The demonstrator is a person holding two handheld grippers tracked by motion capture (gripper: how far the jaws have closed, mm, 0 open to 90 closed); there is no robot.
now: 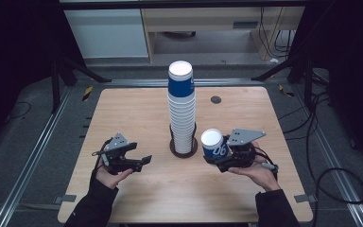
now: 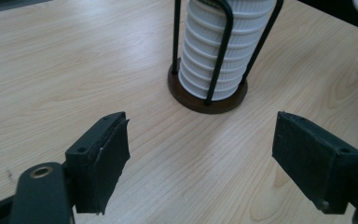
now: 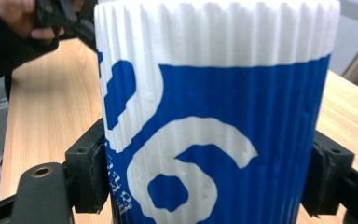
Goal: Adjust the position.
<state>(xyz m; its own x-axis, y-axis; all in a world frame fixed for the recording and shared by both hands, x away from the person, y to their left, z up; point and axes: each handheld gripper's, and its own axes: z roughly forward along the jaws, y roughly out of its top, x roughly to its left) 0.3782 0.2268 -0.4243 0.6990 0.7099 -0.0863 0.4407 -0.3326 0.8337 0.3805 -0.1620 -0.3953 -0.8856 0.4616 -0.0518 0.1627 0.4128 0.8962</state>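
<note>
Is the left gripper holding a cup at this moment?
No: the left gripper has its jaws spread wide over bare light wooden table, with nothing between them.

The cup (image 3: 214,116) in the black right gripper (image 1: 220,158) is ribbed white along its upper band and blue below, with large white numerals and a blocky blue and white patch at one side. The stack of cups (image 1: 181,106) is white and ribbed, topped by a cup with a blue band and a white rim. Thin black wires of the holder (image 2: 207,95) rise from its dark brown round base. The table (image 1: 132,113) is pale wood with fine darker grain. The left gripper (image 1: 139,162) is black, with a grey plate on top.
</note>
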